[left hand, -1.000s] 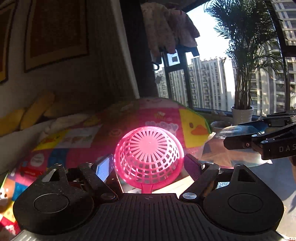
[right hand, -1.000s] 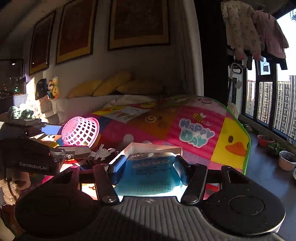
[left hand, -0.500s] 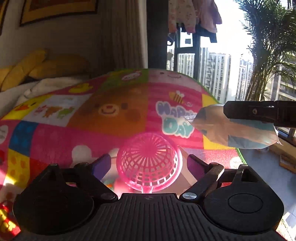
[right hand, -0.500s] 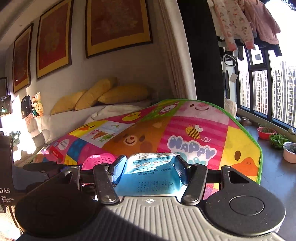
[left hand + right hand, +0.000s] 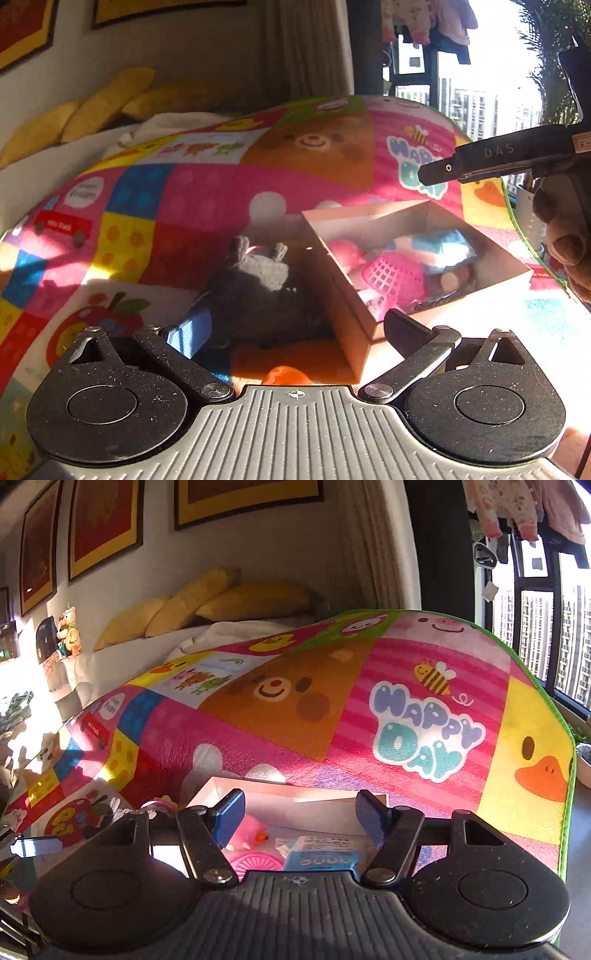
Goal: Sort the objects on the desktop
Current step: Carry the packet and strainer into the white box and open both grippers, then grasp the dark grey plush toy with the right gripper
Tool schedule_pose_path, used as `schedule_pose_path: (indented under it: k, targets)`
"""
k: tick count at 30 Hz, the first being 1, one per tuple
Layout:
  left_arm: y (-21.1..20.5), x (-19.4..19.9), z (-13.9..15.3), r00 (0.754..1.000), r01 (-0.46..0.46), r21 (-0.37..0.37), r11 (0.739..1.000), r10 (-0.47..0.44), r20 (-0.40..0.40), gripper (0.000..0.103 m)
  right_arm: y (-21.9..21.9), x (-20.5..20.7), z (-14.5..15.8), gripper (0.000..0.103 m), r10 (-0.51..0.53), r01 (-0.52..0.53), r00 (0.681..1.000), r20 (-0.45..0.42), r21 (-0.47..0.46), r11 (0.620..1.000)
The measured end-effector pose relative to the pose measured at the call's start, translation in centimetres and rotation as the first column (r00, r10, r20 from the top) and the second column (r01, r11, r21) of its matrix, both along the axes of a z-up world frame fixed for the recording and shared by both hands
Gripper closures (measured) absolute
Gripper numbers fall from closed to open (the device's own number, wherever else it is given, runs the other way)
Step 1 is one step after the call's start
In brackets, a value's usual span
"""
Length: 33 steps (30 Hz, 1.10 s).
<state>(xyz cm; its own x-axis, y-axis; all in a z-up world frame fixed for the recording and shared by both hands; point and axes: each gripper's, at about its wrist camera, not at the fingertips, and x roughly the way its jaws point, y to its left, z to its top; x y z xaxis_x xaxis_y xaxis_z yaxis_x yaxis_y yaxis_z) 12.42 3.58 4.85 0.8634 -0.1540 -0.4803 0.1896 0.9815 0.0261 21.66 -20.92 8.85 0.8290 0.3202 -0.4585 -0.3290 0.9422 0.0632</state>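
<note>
Sunlit and bright, a patchwork play mat (image 5: 207, 192) serves as the surface, with yellow cushions and a window behind it. From the left hand-held gripper (image 5: 295, 328), whose jaws have just been opening and now stand wide with nothing between them, a grey knitted item (image 5: 255, 273) is seen at twelve o'clock and an open cardboard box (image 5: 354, 306) at two o'clock. Inside the box lie the pink mesh basket (image 5: 395, 275) and the blue packet (image 5: 443, 247). The right hand-held gripper (image 5: 301, 818) has also just been opening; its jaws are parted above the box, the packet lying free below them. The grey item is judged light, soft and floppy, best pinched across its bunched middle.
</note>
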Motion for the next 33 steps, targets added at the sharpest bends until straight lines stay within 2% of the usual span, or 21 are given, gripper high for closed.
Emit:
schedule_pose_path:
  k: [2,5,9,12,15,17,20,23,26,29,31,33]
  targets:
    - [1.4,-0.7,-0.7,0.999,-0.046,-0.026,0.999,0.046,-0.009,0.001,1.9,-0.2,0.1,0.035,0.047,-0.048,0.999,-0.013,-0.029,0.998]
    - [3.3,-1.0,-1.4,0.993,-0.105,-0.034,0.994,0.103,-0.051,0.0,6.7,-0.5,-0.3,0.029,0.176,-0.183,0.982,-0.076,-0.107,0.977]
    - [5.2,-1.8,-2.2,0.989,-0.123,-0.045,0.991,0.119,-0.085,0.0,14.0,-1.3,-2.2,0.025,0.333,-0.357,0.934,-0.133,-0.258,0.898]
    - [5.8,-2.4,-2.5,0.992,-0.093,-0.067,0.993,0.086,-0.095,0.0,18.3,-0.9,-3.6,0.025,0.355,-0.39,0.92,-0.165,-0.309,0.867]
    - [5.9,-2.8,-2.8,0.994,-0.068,-0.069,0.995,0.061,-0.095,0.0,21.1,0.7,-5.0,0.025,0.281,-0.346,0.934,-0.222,-0.362,0.865]
    - [6.0,-2.9,-2.9,0.994,-0.067,-0.075,0.995,0.06,-0.097,0.0,22.0,1.4,-5.8,0.025,0.281,-0.361,0.927,-0.249,-0.388,0.848]
    - [6.1,-3.2,-2.9,0.994,-0.051,-0.091,0.995,0.042,-0.097,0.0,22.2,0.6,-5.6,0.034,0.308,-0.383,0.922,-0.235,-0.434,0.815]
    - [5.6,-3.6,-2.8,0.996,-0.026,-0.089,0.996,0.018,-0.091,0.0,20.4,-1.3,-3.0,0.037,0.346,-0.392,0.919,-0.187,-0.369,0.843]
    - [4.7,-3.8,-2.7,0.996,-0.008,-0.075,0.997,0.001,-0.093,0.0,17.3,-4.4,0.8,0.037,0.382,-0.395,0.919,-0.103,-0.274,0.877]
    - [4.0,-3.5,-2.7,0.995,-0.014,-0.07,0.997,0.007,-0.099,0.0,12.9,-7.6,4.2,0.037,0.389,-0.396,0.918,-0.075,-0.139,0.908]
    - [3.6,-3.3,-2.7,0.995,-0.021,-0.066,0.998,0.015,-0.097,0.0,9.6,-10.2,5.2,0.037,0.39,-0.394,0.918,-0.072,-0.074,0.916]
    - [2.8,-3.3,-2.6,0.996,-0.013,-0.052,0.999,0.008,-0.089,0.0,6.8,-12.4,4.9,0.036,0.365,-0.37,0.928,-0.07,-0.061,0.927]
